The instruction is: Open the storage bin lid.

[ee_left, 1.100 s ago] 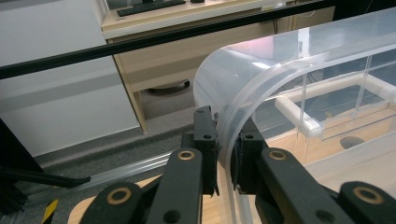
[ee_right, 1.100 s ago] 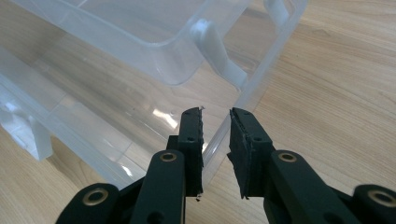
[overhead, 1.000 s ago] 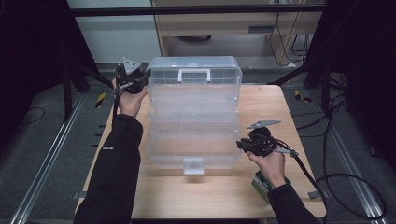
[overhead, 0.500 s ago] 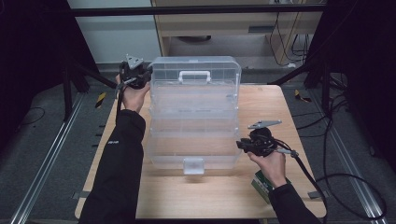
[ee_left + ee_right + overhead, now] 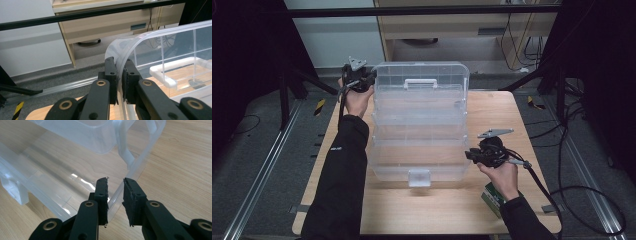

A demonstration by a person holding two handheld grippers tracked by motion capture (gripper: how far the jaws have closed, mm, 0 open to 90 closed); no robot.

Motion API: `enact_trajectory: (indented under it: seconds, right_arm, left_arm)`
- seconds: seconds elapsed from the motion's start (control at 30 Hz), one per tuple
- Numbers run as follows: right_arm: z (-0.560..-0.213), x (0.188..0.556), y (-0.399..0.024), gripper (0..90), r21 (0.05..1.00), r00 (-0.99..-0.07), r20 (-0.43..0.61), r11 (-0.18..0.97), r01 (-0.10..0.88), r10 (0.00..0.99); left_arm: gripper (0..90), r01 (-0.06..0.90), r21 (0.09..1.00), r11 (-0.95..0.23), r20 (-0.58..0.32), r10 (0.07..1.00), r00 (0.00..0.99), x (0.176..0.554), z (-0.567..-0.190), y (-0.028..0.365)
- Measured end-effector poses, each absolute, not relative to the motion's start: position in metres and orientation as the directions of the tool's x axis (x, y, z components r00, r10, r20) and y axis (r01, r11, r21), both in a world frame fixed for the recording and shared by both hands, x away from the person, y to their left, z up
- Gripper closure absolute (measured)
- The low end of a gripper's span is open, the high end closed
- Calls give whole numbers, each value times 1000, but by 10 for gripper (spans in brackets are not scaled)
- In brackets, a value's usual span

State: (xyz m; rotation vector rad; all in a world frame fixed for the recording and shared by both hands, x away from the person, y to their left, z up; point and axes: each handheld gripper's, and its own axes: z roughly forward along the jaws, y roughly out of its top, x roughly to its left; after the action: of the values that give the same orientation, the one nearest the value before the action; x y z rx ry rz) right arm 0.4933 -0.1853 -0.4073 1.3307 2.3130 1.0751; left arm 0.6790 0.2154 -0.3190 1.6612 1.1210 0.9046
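While both hands work the clear organiser box, the scene reads as follows.

Box: a clear plastic organiser box (image 5: 419, 117) with stepped tiers stands mid-counter (image 5: 532, 120), its lid raised at the far end with a white handle (image 5: 420, 83), a white latch (image 5: 419, 177) at the near edge.

Left tool: the left tool (image 5: 119, 72) is pinched narrow on the curved rim of the lid (image 5: 150, 37), at the box's far left corner; the rim runs between the jaws and the pads press it from both sides.

Right tool: the right tool (image 5: 115, 188) sits at the near right corner of the bottom tray (image 5: 75, 167); its jaws straddle the tray wall with a small gap, and whether the pads actually press the wall I cannot tell.

Step in hand: judged from the grips, the lid and tiers are being swung while the base is steadied.

Next move: probably carrying the lid along its arc with the left tool, keeping the pinch square on the thin rim so it does not slip, while the right one keeps the base from sliding.

Elsewhere: a green packet (image 5: 493, 196) lies under the right wrist.
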Motion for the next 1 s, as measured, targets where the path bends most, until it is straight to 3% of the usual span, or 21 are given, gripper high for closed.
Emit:
enact_trajectory:
  seconds: [0.43,0.73,1.0]
  right_arm:
    - [-407,494,-185,738,710,-546,125,310,633,828]
    - [-407,494,-185,738,708,-552,116,321,629,825]
    - [-406,494,-184,752,712,-561,98,336,616,822]
  left_arm:
    - [834,301,939,-169,68,946,317,691,-324,215]
    - [674,298,938,-177,66,935,348,692,-325,221]
    - [594,313,937,-153,35,935,352,654,-314,253]
